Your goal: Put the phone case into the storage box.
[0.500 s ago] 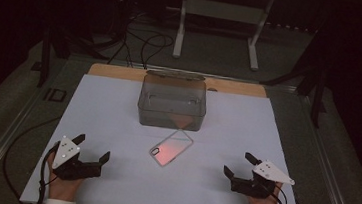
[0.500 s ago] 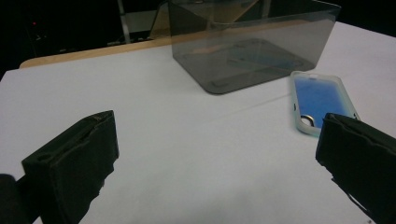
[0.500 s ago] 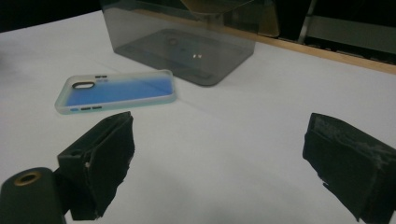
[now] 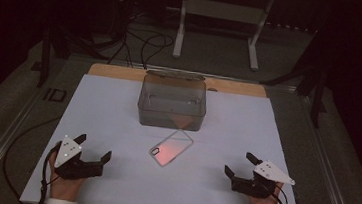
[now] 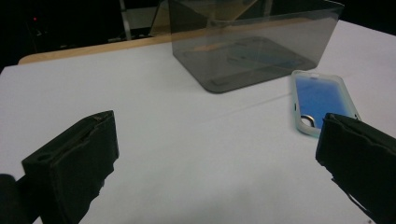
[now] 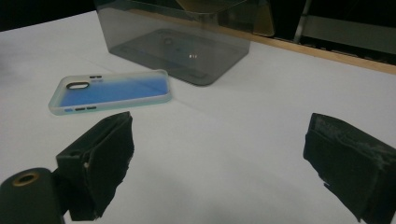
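Note:
A clear phone case [image 4: 171, 148] lies flat at the middle of the white table cover [image 4: 117, 121], one corner near the front wall of a smoky transparent box [image 4: 172, 101]. It looks pinkish from above and blue in the left gripper view [image 5: 320, 99] and the right gripper view [image 6: 112, 91]. My left gripper [image 4: 95, 148] rests near the front left edge, open, nothing between its jaws. My right gripper [image 4: 241, 165] rests near the front right edge, also open and holding nothing. Both point toward the case from a distance.
The box [image 5: 252, 42] stands open-topped at the back middle [image 6: 177, 37]. A wooden strip [image 4: 116, 71] runs along the cover's far edge. Beyond it a metal stand [image 4: 219, 20] and cables [image 4: 144, 43] sit on the dark floor.

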### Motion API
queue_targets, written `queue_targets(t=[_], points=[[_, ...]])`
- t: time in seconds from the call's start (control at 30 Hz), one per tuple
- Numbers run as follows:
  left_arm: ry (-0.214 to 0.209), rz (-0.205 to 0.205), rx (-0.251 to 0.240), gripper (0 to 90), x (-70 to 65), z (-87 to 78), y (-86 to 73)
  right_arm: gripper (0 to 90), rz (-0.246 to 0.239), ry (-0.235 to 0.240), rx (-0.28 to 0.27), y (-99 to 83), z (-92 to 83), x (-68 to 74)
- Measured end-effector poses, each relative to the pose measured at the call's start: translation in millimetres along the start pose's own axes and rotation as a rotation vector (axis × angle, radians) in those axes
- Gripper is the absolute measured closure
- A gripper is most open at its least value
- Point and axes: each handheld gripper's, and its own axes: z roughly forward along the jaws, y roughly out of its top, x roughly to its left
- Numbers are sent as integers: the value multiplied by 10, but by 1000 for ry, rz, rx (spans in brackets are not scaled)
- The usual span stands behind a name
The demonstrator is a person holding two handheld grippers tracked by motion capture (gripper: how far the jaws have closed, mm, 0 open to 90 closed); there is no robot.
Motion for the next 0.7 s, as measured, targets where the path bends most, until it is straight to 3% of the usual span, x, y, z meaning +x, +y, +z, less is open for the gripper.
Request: queue_targets(t=[0.2,0.3,0.7], points=[[-6,1,8,1,-7,13,78,85,6,-18,-2,-2,-3,-14],[-12,29,21,1,-20,26,154,86,7,-13,-6,-2,-7,-19],[-47,60,69,1,-68,188,338,86,10,-17,-8,-2,-10,-35]])
